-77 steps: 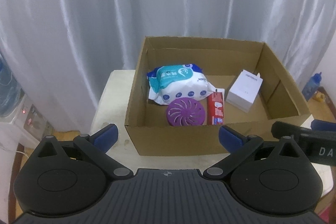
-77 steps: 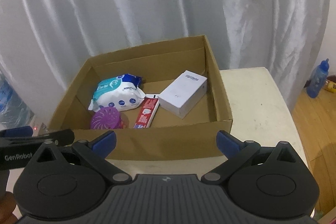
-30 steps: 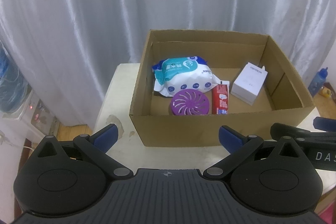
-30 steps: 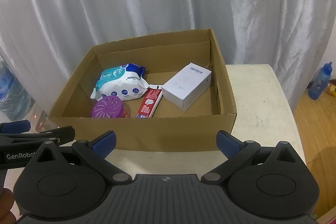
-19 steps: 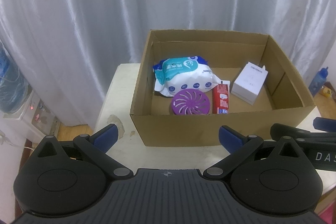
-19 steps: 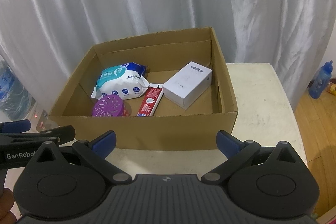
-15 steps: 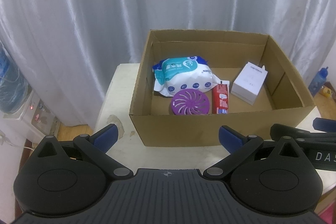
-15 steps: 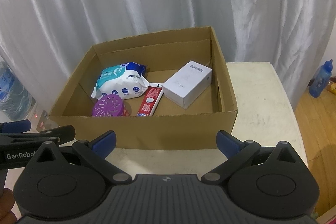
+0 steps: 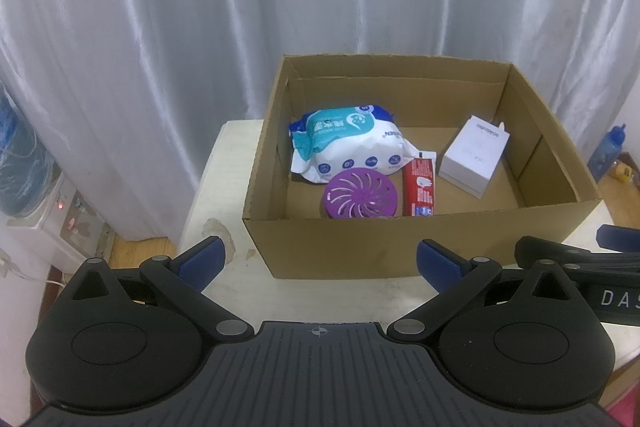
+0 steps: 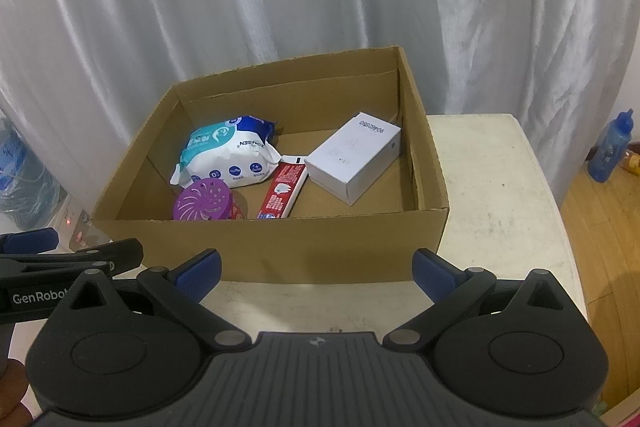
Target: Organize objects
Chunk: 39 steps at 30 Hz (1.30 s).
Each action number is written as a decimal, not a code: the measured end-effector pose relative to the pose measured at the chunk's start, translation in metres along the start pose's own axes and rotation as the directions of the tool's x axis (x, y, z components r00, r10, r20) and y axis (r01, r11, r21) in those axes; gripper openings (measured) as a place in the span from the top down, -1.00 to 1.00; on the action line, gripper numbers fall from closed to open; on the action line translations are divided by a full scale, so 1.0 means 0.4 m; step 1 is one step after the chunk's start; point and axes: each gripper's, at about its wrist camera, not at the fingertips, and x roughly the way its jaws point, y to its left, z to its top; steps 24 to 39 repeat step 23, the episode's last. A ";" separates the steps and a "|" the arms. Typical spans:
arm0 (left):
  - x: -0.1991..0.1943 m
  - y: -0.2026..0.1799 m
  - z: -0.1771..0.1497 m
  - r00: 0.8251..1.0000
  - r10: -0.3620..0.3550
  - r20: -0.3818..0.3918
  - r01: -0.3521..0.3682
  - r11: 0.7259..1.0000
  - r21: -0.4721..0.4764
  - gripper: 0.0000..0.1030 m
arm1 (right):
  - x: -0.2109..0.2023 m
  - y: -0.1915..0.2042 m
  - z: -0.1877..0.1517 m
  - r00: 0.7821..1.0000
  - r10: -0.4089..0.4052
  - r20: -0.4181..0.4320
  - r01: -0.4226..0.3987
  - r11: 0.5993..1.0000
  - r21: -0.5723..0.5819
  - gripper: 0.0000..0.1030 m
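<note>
An open cardboard box (image 9: pixel 400 247) (image 10: pixel 280 247) stands on a white table. Inside lie a white and teal wipes pack (image 9: pixel 348 147) (image 10: pixel 228 157), a purple round slotted container (image 9: pixel 362 199) (image 10: pixel 204 203), a red toothpaste tube (image 9: pixel 419 185) (image 10: pixel 282 197) and a white carton (image 9: pixel 474 161) (image 10: pixel 354 157). My left gripper (image 9: pixel 320 259) is open and empty in front of the box's near wall. My right gripper (image 10: pixel 316 269) is open and empty, also in front of the near wall.
The white table (image 9: pixel 218 195) (image 10: pixel 492 195) extends to the left and right of the box. A white curtain (image 9: pixel 200 7) hangs behind. A blue bottle (image 10: pixel 610 147) stands on the wooden floor at right. A water dispenser (image 9: pixel 28 179) is at left.
Both grippers have drawn back and up from the box since 2.6 s ago, so the box looks smaller. Little has changed in the last second. The objects in the box have not moved.
</note>
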 end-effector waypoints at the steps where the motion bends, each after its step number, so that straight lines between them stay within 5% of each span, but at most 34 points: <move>1: 0.000 0.000 0.000 1.000 0.000 0.000 0.000 1.000 0.001 -0.99 | 0.000 -0.001 0.000 1.000 0.001 0.000 -0.001 1.000 0.001 -1.00; 39: -0.005 -0.003 0.007 1.000 0.006 0.008 -0.006 1.000 0.012 -0.99 | -0.004 0.001 0.002 1.000 0.004 0.006 -0.004 1.000 0.006 -1.00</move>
